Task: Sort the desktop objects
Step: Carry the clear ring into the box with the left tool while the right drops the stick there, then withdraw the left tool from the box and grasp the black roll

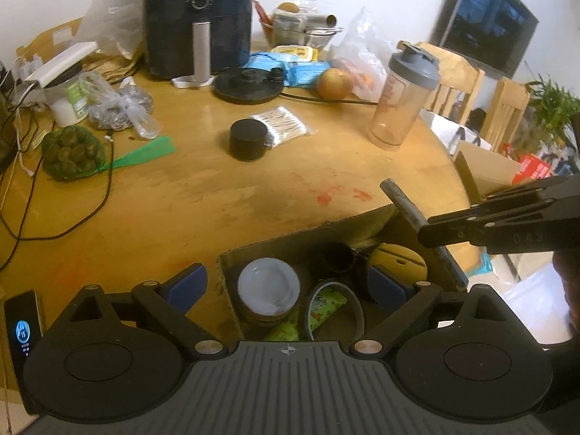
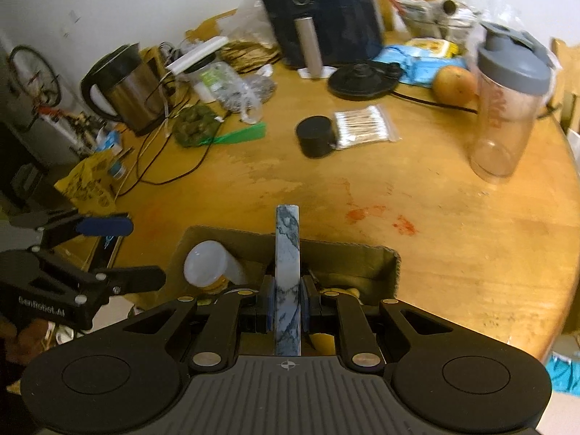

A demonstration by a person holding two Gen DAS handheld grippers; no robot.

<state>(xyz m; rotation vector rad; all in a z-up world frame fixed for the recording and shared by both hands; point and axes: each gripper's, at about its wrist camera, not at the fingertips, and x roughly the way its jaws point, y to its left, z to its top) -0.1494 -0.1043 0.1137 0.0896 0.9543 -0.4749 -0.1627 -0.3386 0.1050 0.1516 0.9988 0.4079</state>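
Two grippers over cardboard box [image 2: 384, 264], right [image 2: 287, 301] clamping marbled slab [image 2: 288, 253], left [image 1: 286, 286] jaws apart

Marbled slab's [image 2: 287, 279] lower end hidden behind tool body, phone [image 1: 22, 330] partly covered, shaker [image 2: 507, 101] blurred

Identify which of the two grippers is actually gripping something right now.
The right gripper: its blue pads are clamped on a thin marbled slab standing upright above the cardboard box. The left gripper is spread open and empty over that box.
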